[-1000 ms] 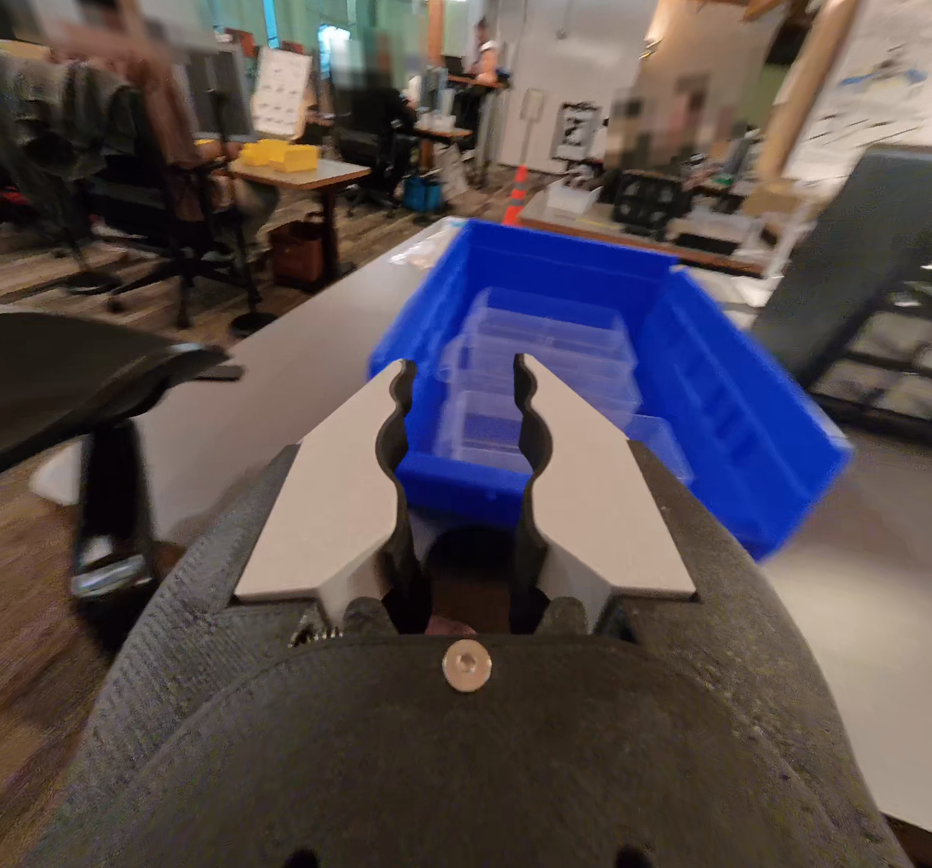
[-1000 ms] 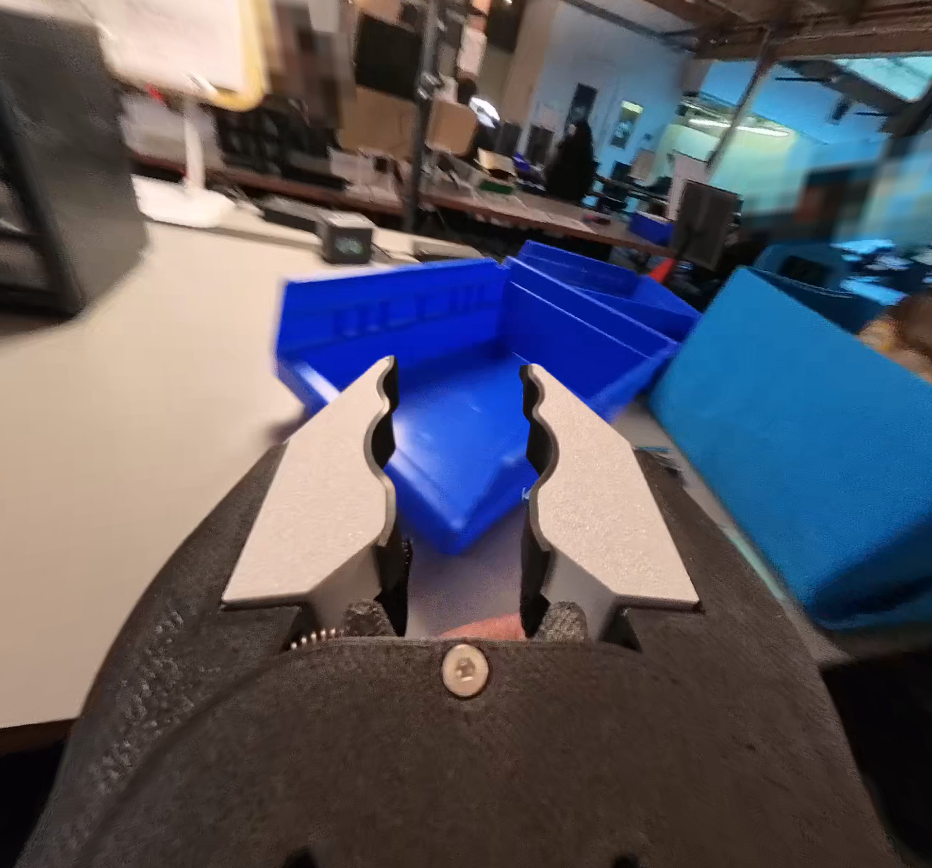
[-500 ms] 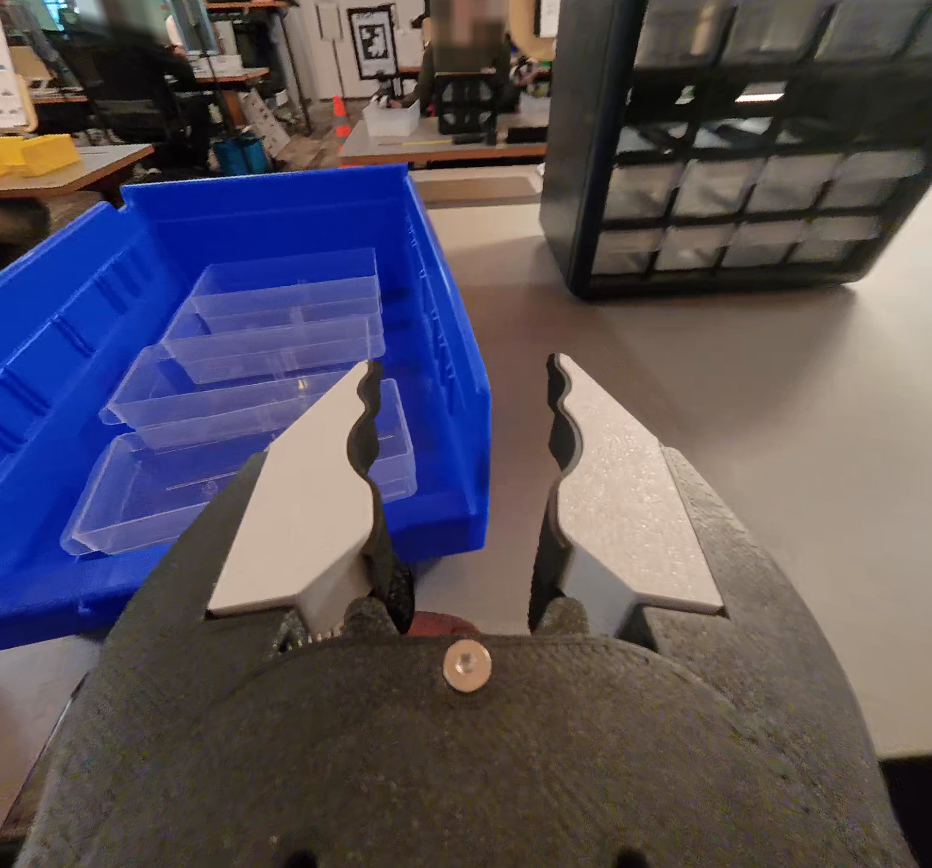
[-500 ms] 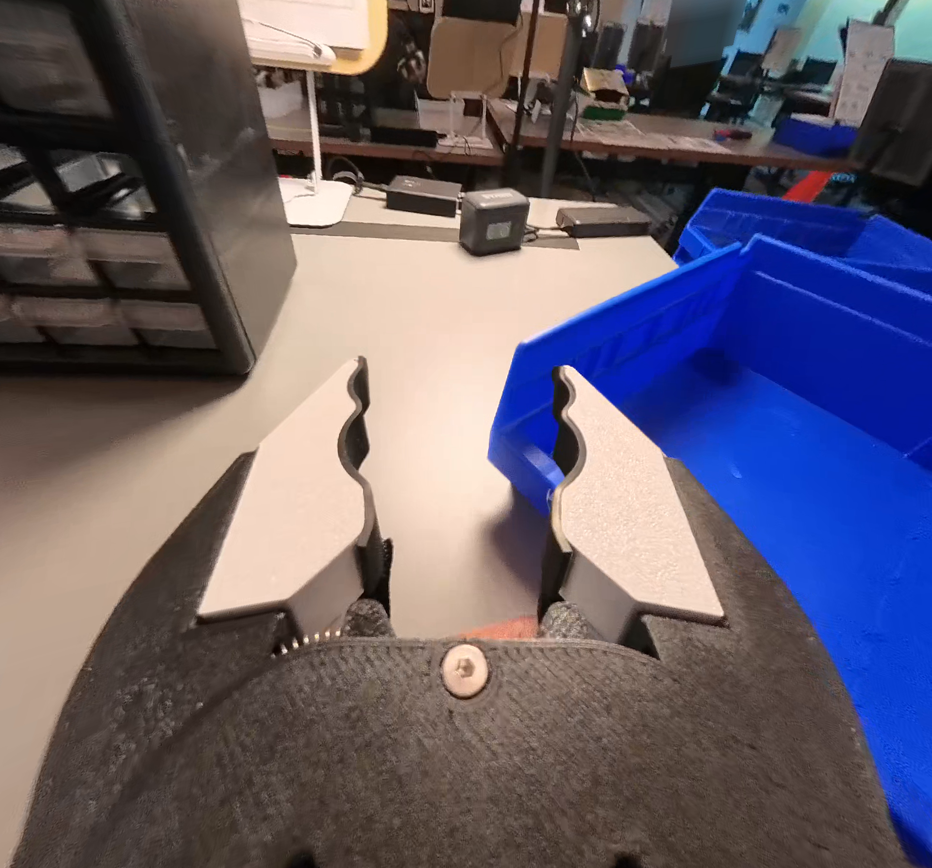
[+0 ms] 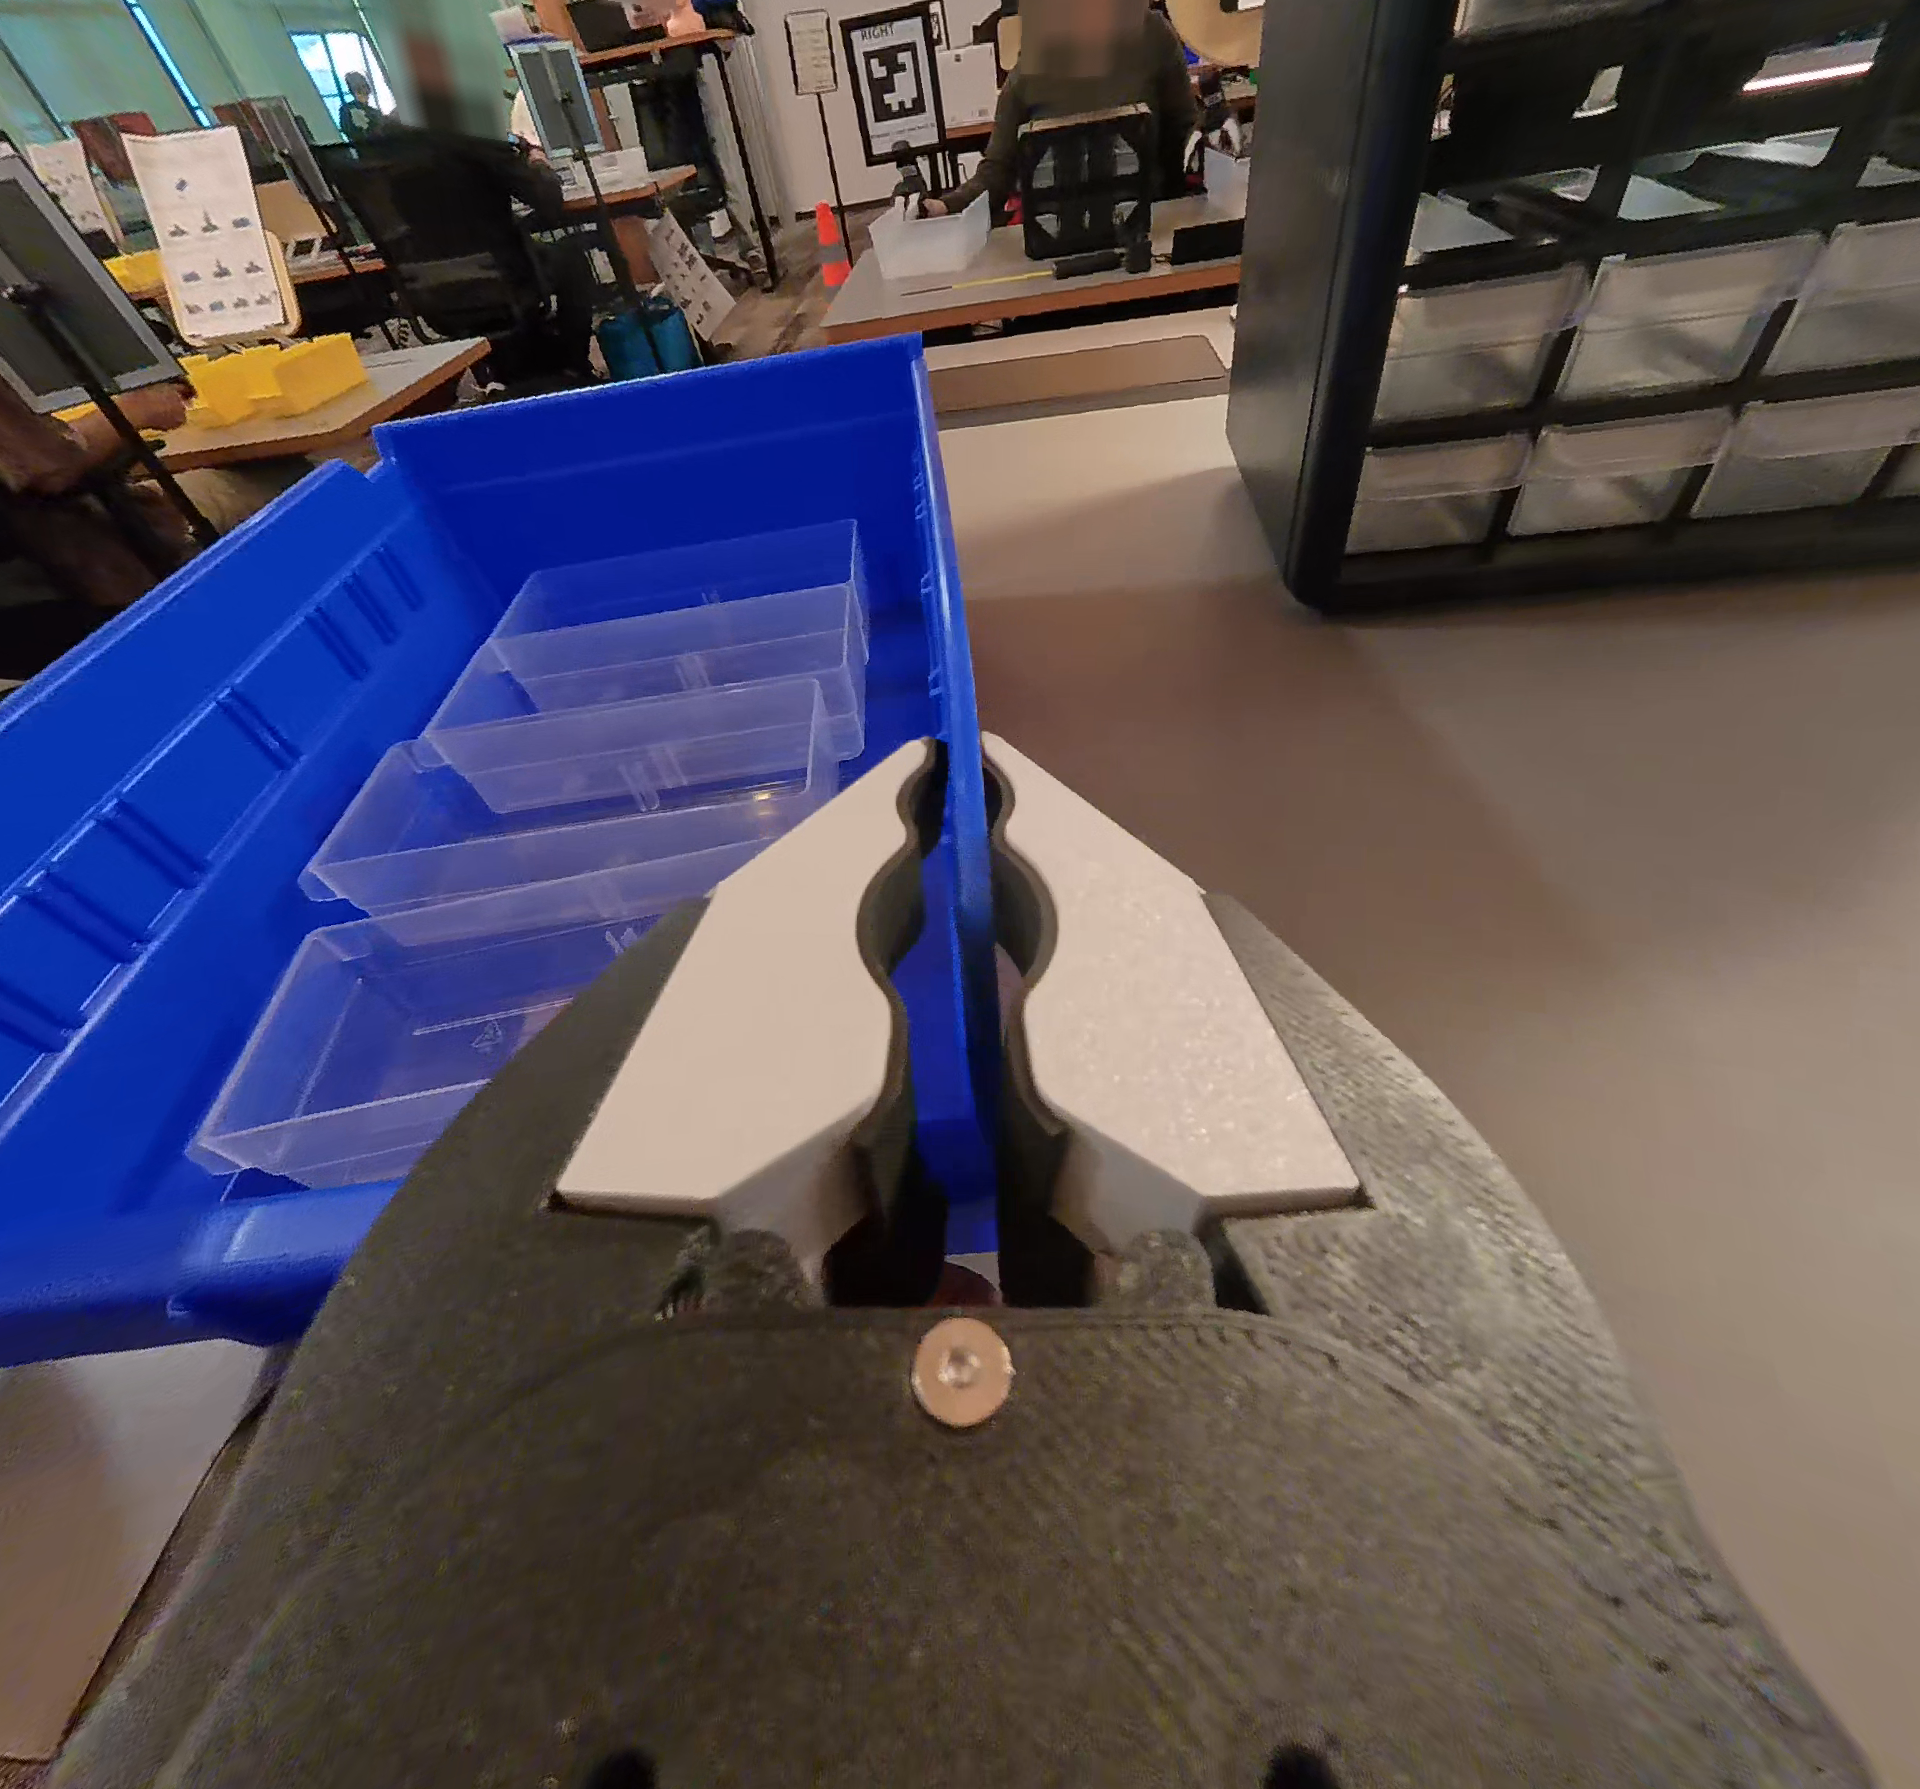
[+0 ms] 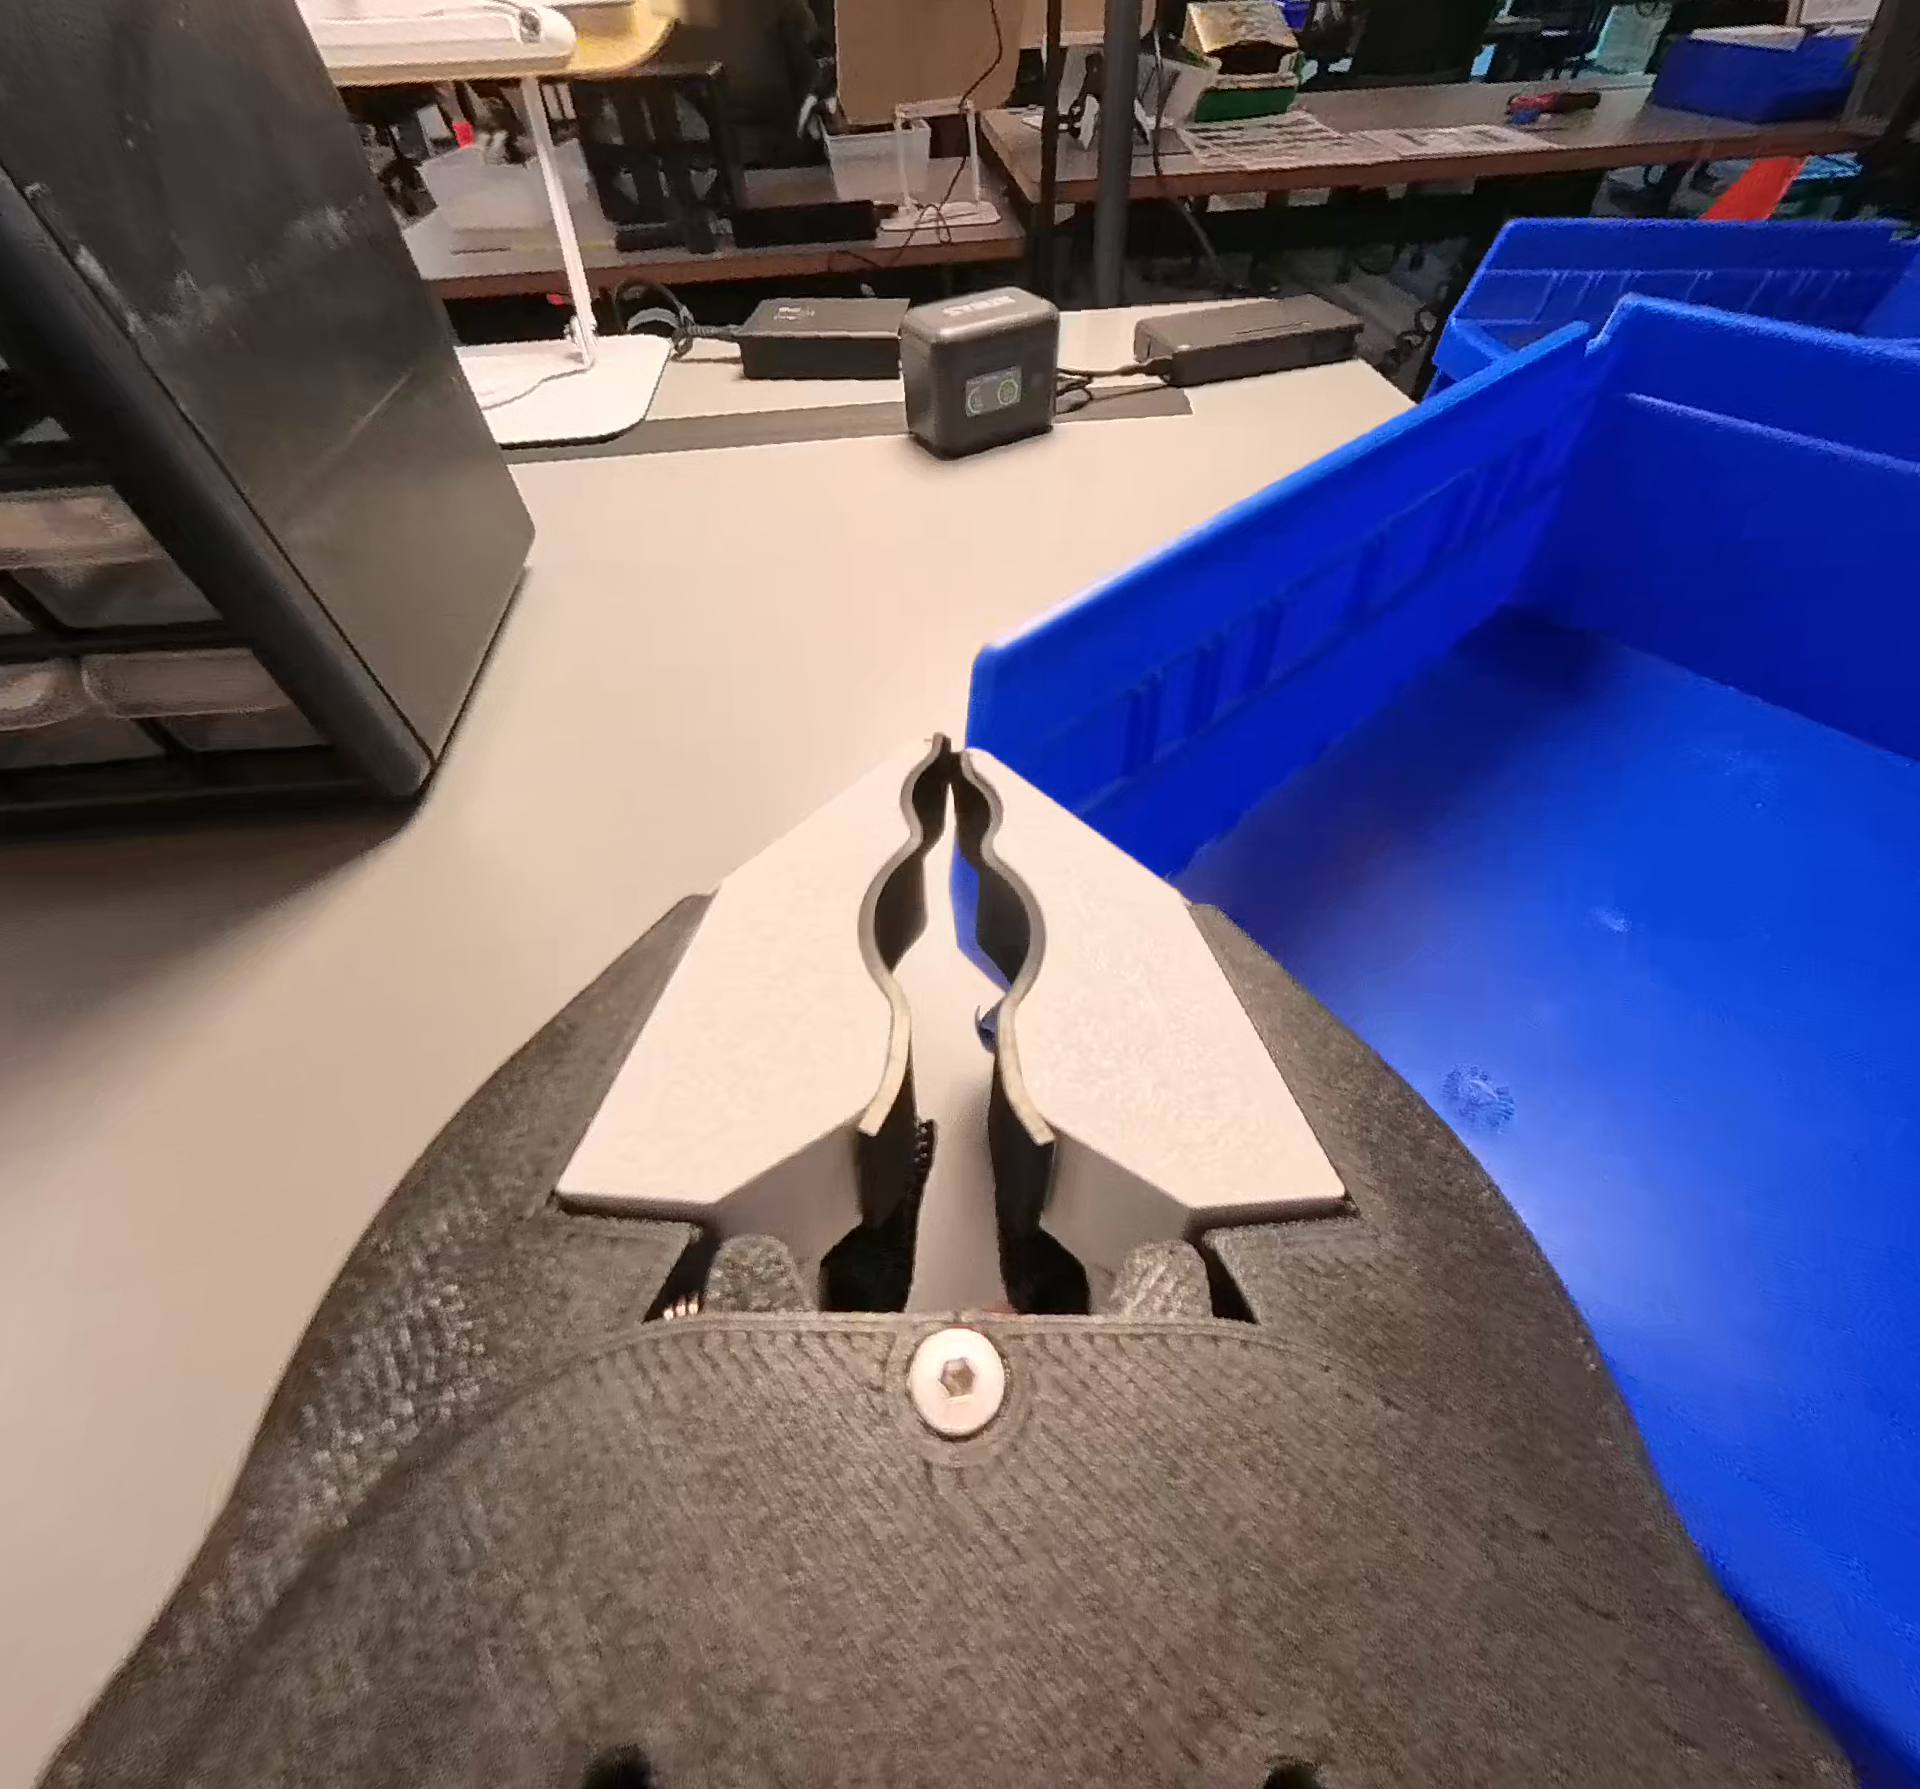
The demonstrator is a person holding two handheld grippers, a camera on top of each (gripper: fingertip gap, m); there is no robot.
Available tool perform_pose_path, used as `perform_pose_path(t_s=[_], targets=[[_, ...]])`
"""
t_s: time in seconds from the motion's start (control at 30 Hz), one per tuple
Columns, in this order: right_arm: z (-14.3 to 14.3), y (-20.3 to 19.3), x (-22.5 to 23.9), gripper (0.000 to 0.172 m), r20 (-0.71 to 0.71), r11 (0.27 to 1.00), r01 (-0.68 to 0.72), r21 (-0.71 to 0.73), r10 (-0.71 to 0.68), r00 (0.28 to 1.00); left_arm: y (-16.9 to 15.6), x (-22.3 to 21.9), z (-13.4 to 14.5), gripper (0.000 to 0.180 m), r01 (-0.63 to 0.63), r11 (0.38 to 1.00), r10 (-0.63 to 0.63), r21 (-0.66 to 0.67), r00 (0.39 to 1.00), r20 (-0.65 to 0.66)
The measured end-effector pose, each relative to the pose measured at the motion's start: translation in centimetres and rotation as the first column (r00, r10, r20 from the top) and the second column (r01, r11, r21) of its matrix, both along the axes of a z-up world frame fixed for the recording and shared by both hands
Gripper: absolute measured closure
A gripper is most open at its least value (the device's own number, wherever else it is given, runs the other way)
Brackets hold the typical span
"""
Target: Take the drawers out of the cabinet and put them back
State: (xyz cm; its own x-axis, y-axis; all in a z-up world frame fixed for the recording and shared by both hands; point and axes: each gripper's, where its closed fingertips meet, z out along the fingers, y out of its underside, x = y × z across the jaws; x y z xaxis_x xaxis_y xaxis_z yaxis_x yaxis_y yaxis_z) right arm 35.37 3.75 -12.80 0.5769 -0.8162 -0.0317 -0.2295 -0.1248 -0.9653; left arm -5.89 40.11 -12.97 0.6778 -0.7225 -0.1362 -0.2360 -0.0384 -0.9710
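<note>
The black cabinet stands on the table with its lower rows filled, and left of it a blue bin holds 4 clear drawers, while right of it a second blue bin is empty. Both grippers were spread wide half a second ago. Now the left gripper pinches the cabinet-side wall of the blue bin, and the right gripper has its tips touching with nothing between them, so I judge no drawer is held and refilling the cabinet remains.
</note>
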Motion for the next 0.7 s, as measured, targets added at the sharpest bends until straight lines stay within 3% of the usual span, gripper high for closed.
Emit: perform_pose_path(t_s=[0.13, 0.27, 0.4, 0.6, 0.7], targets=[[0.2, -0.3, -0.7, 0.169, 0.029, 1.000, -0.014, 0.005, 0.014, 0.999, -0.1, -0.1, 0.0, 0.179, 0.003, 1.000, -0.003, 0.000, 1.000, 0.002], [0.3, 0.7, -0.7, 0.119, 0.025, 0.998, -0.030, -0.052, 0.032, 0.999, -0.1, -0.1, 0.0, 0.175, 0.005, 1.000, -0.005, -0.009, 1.000, 0.007], [0.2, 2.0, 0.7, 0.098, 0.019, 0.994, -0.002, -0.108, 0.004, 1.000, -0.1, 0.2, -0.1, 0.168, 0.005, 1.000, -0.005, -0.009, 1.000, 0.004], [0.3, 1.5, 3.4, 0.106, 0.015, 0.983, 0.119, -0.140, -0.118, 0.993, 0.0, 0.6, -0.1, 0.165, 0.003, 1.000, -0.003, -0.001, 1.000, -0.008], [0.4, 0.8, 4.3, 0.131, 0.013, 0.983, 0.151, -0.106, -0.151, 0.988, 0.2, 0.5, -0.1, 0.174, 0.001, 1.000, -0.001, 0.003, 1.000, -0.002]])
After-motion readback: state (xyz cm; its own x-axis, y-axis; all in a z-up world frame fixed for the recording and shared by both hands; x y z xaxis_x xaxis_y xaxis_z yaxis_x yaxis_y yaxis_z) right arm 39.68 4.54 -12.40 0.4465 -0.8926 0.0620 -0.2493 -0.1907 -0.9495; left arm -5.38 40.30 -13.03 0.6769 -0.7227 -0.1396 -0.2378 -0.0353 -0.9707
